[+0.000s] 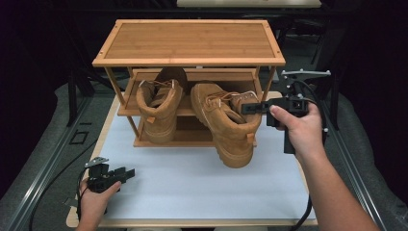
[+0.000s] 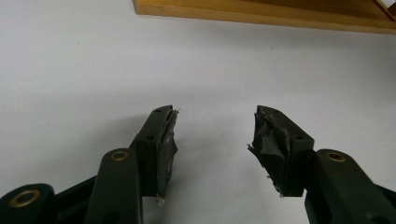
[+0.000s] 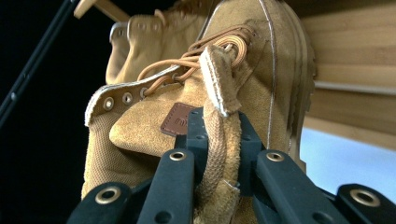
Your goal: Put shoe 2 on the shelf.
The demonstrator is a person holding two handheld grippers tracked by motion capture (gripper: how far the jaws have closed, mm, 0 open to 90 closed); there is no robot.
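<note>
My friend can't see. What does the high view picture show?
The right gripper is shut on the collar of a tan boot, tilted at the front of a wooden shoe rack. Its twin boot stands inside, while the left gripper rests open on the white table.

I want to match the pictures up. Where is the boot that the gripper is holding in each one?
High view: the held boot is right of centre, tilted, with the right gripper shut on its heel.
Left gripper view: the boot is not there; open jaws over the white table.
Right gripper view: the boot is centre, close up.
Shared landmark: the wooden shoe rack.
</note>
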